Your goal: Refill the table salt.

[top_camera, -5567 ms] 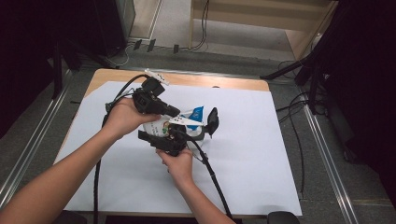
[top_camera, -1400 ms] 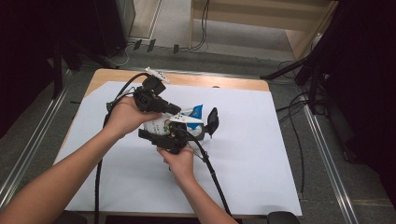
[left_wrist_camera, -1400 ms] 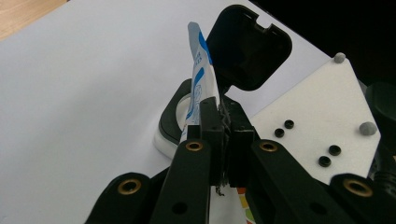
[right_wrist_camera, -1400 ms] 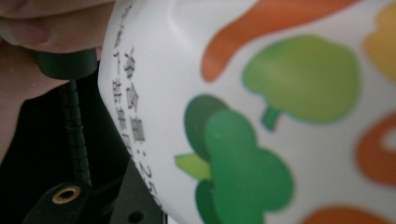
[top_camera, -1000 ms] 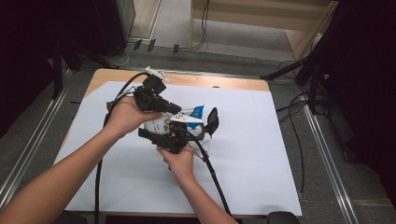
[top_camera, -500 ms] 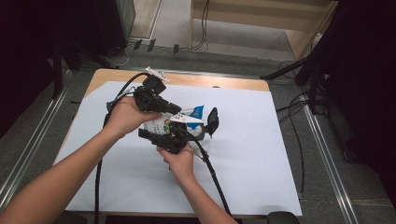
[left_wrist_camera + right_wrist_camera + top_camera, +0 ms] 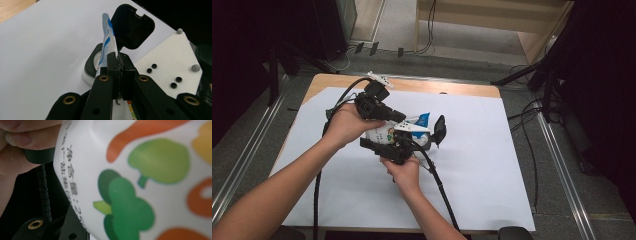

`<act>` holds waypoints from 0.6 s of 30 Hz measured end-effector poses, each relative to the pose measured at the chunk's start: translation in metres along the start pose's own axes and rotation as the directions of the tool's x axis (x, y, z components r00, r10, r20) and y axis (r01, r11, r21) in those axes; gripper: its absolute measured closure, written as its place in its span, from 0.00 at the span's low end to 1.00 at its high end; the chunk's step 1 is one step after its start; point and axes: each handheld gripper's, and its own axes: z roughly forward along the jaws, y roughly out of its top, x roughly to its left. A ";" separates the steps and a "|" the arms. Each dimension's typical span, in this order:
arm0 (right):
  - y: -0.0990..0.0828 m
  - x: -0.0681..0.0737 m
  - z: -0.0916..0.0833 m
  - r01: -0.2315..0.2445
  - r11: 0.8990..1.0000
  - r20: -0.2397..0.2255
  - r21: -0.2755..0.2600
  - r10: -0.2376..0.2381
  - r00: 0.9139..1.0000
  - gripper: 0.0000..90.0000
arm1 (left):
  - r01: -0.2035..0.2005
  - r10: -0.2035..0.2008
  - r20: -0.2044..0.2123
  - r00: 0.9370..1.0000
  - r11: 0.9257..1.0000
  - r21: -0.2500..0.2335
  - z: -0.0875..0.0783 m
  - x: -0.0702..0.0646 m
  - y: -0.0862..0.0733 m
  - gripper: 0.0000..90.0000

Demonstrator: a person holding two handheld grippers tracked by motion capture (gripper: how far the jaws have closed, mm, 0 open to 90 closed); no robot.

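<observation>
Now pinching the blue-white pouch (image 7: pixel 107 42) edge in left gripper (image 7: pixel 119 65) jaws, long axis rising ahead; right gripper (image 7: pixel 398 146) jaws impossible to tell.

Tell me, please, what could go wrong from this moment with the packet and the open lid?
1. The left gripper pinches only a thin blue and white edge of the packet; a hard pull could tear it or let it slip out.
2. The black lid stands open just behind that edge, so a sideways pull might knock or strain it.
3. The right gripper sits very close against the printed packet body, so its hold is hard to check.
</observation>
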 end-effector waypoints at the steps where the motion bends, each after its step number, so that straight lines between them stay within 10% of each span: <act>1: 0.000 0.000 0.000 0.001 1.000 0.002 0.000 -0.001 1.000 0.72 | 0.002 -0.002 0.004 1.000 1.000 -0.003 0.000 0.000 0.000 1.00; 18: -0.009 0.002 0.004 0.108 0.985 0.130 0.136 -0.125 0.984 0.73 | 0.020 -0.020 0.024 1.000 1.000 -0.011 -0.002 0.006 -0.015 1.00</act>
